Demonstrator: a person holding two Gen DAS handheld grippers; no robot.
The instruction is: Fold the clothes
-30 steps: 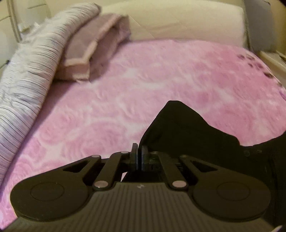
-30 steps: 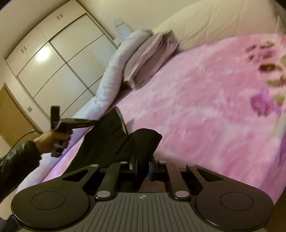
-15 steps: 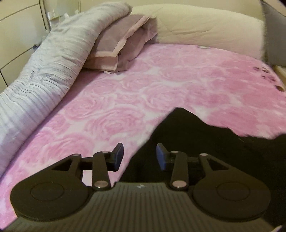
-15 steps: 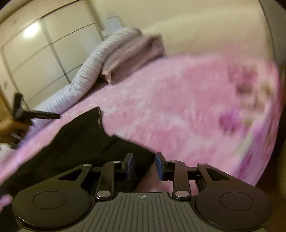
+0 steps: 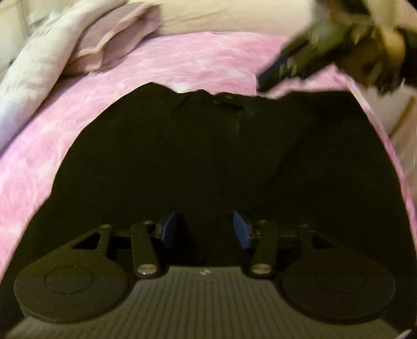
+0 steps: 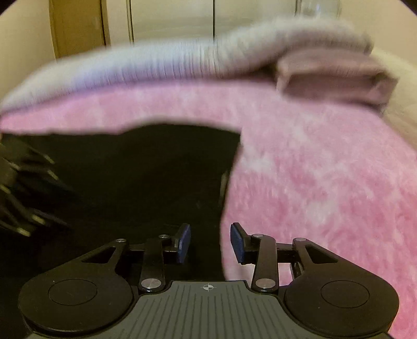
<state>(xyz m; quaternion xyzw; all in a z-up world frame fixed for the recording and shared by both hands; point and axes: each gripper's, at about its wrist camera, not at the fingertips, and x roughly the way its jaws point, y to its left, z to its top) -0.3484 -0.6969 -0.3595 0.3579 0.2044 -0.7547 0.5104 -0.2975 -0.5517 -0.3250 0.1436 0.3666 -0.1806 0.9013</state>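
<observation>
A black garment lies spread flat on the pink rose-patterned blanket, filling most of the left wrist view. My left gripper hovers open above its near part, nothing between the blue pads. In the right wrist view the same black garment covers the left half, its edge running down past my right gripper, which is open and holds nothing. The right gripper also shows blurred at the top right of the left wrist view. Both views are motion-blurred.
A rolled striped grey quilt runs along the far side of the bed, with a mauve pillow and a cream pillow at the head. Wardrobe doors stand behind. The left gripper blurs at the left edge.
Both grippers have let go of the black garment, opened, and pulled back. The garment now lies flat on the blanket, and both cameras have swung to face it.
</observation>
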